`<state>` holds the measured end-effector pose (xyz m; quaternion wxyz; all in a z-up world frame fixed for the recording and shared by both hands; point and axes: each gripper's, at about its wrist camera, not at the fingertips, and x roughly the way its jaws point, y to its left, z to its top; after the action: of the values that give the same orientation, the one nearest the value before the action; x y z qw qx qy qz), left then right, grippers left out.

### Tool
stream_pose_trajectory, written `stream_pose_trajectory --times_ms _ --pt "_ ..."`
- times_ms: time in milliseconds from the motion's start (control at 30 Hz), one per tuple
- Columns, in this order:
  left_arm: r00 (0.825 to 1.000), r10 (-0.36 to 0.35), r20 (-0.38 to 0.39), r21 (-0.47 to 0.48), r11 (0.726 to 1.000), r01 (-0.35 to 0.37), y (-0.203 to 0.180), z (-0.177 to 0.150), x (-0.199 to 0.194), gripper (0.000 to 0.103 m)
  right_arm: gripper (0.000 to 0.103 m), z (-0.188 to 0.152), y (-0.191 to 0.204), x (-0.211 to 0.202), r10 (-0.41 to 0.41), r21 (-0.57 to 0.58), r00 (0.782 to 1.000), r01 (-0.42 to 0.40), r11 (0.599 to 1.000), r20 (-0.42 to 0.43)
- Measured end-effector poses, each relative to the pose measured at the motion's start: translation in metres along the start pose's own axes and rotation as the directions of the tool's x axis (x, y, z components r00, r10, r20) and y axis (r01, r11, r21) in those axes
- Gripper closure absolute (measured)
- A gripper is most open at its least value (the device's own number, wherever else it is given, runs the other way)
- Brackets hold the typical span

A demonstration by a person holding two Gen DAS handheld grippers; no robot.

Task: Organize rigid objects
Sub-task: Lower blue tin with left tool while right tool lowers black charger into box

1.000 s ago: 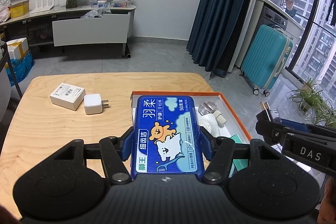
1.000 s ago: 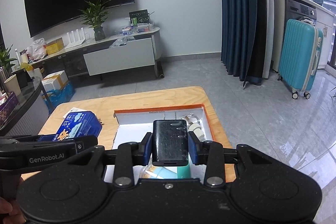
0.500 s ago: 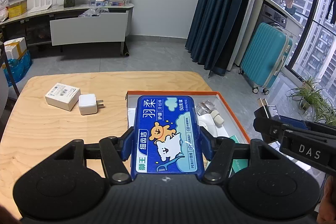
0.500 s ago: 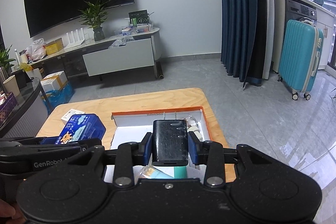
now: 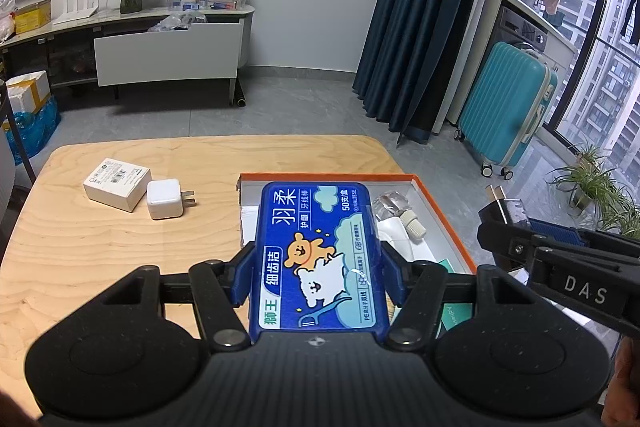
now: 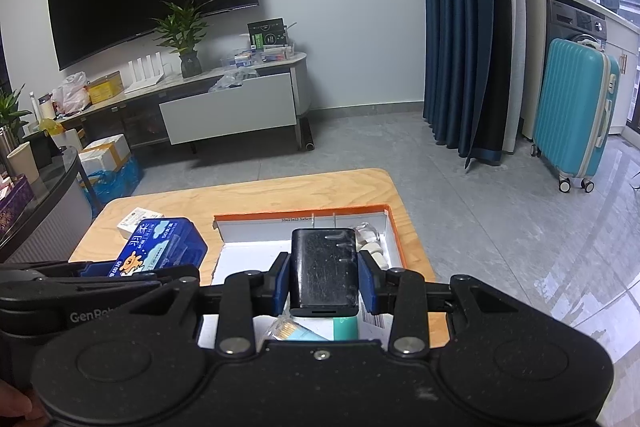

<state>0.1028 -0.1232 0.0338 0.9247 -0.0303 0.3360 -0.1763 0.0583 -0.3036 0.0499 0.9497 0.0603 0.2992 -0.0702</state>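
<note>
Left wrist view: the left tool [image 5: 316, 269] is closed on a blue floss box [image 5: 316, 255], its blue pads pressed against the two long sides near the box's near end. The box hangs above the near left part of an orange-rimmed tray [image 5: 444, 223] on the desk [image 5: 100, 247]. It looks like a stiff plastic case, likely light, with a glossy printed lid that may be slippery, so gripping the long edges seems the safe hold. The lid shows a cartoon bear, clouds and white Chinese lettering.

Right wrist view: the right tool [image 6: 323, 281] is closed on a black charger [image 6: 323, 273], held by its two flat sides, above the tray [image 6: 394, 231]. The charger is a hard, boxy block with a scuffed top; it probably weighs more than its size suggests and should not deform under the grip. Its prongs are not clear from this view.

Inside the tray lie a white bottle [image 5: 404, 227] and a teal pack [image 6: 344, 327]. On the bare desk to the left sit a white adapter [image 5: 165, 198] and, touching it, a white carton [image 5: 117, 183], both apparently still to be put away.
</note>
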Motion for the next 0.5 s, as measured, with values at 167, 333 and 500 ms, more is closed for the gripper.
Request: stream_pose_trajectory --times_ms 167,333,500 --pt "1.000 0.001 -0.005 0.000 1.000 -0.001 -0.0009 0.0009 0.0019 0.040 0.060 0.0000 0.0001 0.0006 -0.002 0.001 1.000 0.002 1.000 -0.003" --pt "1.000 0.000 -0.008 0.002 1.000 0.000 -0.0018 0.0017 0.0041 0.040 0.060 -0.0007 0.0005 0.0022 -0.002 0.002 1.000 0.002 1.000 -0.005" --pt "1.000 0.001 -0.014 0.005 1.000 -0.001 -0.0023 0.0015 0.0071 0.040 0.060 0.0003 -0.0014 0.0050 -0.002 0.004 1.000 0.002 1.000 -0.007"
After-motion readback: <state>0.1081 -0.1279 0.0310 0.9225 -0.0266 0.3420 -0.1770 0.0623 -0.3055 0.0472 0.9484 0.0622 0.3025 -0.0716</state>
